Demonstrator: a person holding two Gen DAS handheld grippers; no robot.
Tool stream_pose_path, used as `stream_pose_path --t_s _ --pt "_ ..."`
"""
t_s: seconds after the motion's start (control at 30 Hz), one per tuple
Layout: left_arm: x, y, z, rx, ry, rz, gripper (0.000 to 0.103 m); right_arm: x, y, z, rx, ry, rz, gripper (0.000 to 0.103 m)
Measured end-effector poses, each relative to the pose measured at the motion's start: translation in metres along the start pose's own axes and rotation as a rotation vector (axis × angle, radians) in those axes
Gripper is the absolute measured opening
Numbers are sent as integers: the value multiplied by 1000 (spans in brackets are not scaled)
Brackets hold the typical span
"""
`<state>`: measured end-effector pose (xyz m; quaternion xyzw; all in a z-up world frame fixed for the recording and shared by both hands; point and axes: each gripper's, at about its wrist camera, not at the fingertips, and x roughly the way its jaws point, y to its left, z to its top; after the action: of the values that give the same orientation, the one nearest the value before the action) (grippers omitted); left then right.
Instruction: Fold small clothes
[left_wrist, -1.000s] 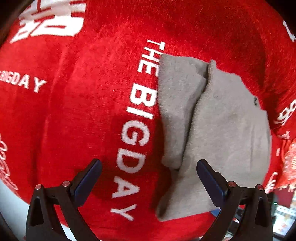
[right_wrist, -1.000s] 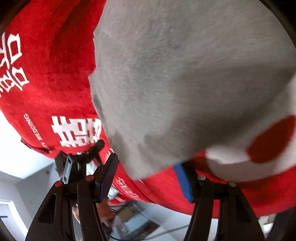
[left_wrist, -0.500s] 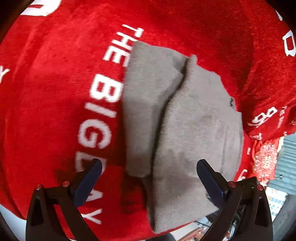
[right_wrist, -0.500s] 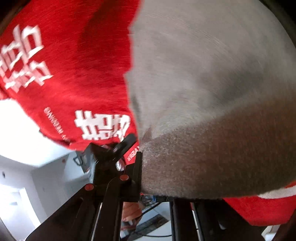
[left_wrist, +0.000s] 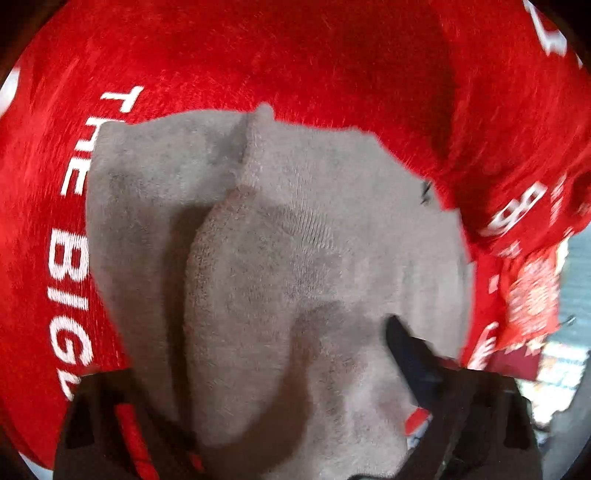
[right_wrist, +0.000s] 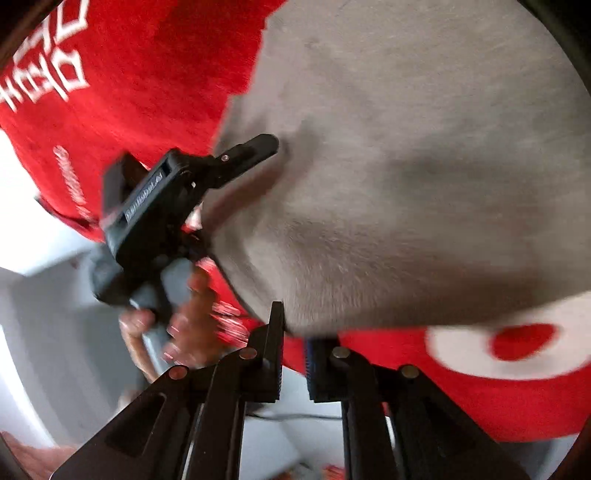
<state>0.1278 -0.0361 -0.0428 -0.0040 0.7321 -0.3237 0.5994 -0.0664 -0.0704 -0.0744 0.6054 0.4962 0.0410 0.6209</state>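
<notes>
**Risk of a lost corner and a skewed fold on the grey garment**

The grey garment (left_wrist: 280, 266) is lying on the red cloth (left_wrist: 332, 62) that is covering the table, partly doubled over, with one layer overlapping another beside the white lettering (left_wrist: 70, 258).

Your right tongs (right_wrist: 293, 363) are standing narrow at the garment's near edge. Their jaws have just been closing, yet whether any fabric is actually pinched between them is not showing, since the edge is sitting just above the pads. If you are lifting on that assumption, the corner may be slipping free.

Your left tongs (left_wrist: 258, 417) are coming in over the garment, jaws having just been closing but still fairly wide, with grey fabric lying between them; one finger is hidden under the cloth. Closing here, you are risking catching both layers, or the red cloth beneath, and dragging the whole garment askew.

Both views are blurring.
</notes>
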Motion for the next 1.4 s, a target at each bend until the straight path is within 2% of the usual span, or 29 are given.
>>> stream_pose_path --t_s 0.07,0.13,0.2,0.27,0.3,0.33,0.43,0.5,0.53,0.6,0.67,0.77,0.9,1.03,1.2,1.3,1.4 --pt "8 -5 -1 26 14 56 75 -15 -2 3 -29 11 -61 27" --pt "7 -8 -2 35 2 61 75 -37 1 9 -66 -32 -122 44" --pt "6 -9 -2 29 -3 68 75 -62 3 19 -107 -107 -180 44" --pt "6 -9 -2 18 -4 81 75 -80 5 33 -130 -185 -239 37" --pt "5 -8 -2 16 -6 82 75 -87 6 43 -139 -222 -288 11" --pt "5 -7 -3 17 -7 86 75 -88 7 50 -143 -234 -317 4" --pt "8 -15 -4 46 -21 128 74 -80 2 74 -177 -250 -426 4" --pt "14 -23 -4 69 -29 170 46 -66 -3 83 -189 -209 -457 4" --pt "14 -23 -3 72 -28 170 44 -59 -6 83 -201 -191 -468 4" --pt "12 -22 -2 56 -39 152 30 -56 -5 82 -239 -190 -477 4" --pt "11 -22 -1 51 -43 152 28 -57 -4 81 -243 -188 -470 4" --pt "5 -24 -1 31 -62 132 26 -62 -9 82 -215 -181 -412 4" --pt "-21 -47 -4 40 -127 -6 25 -80 -20 83 -181 -175 -336 4" --pt "-33 -96 -2 119 -153 -46 25 -104 -26 77 -165 -198 -280 4" --pt "-30 -175 0 232 -169 -96 25 -154 -53 71 -91 -272 -190 4" --pt "-11 -231 -3 322 -154 -90 25 -179 -79 69 -20 -310 -133 4" --pt "27 -282 -15 410 -107 -69 25 -192 -109 67 57 -323 -108 4"
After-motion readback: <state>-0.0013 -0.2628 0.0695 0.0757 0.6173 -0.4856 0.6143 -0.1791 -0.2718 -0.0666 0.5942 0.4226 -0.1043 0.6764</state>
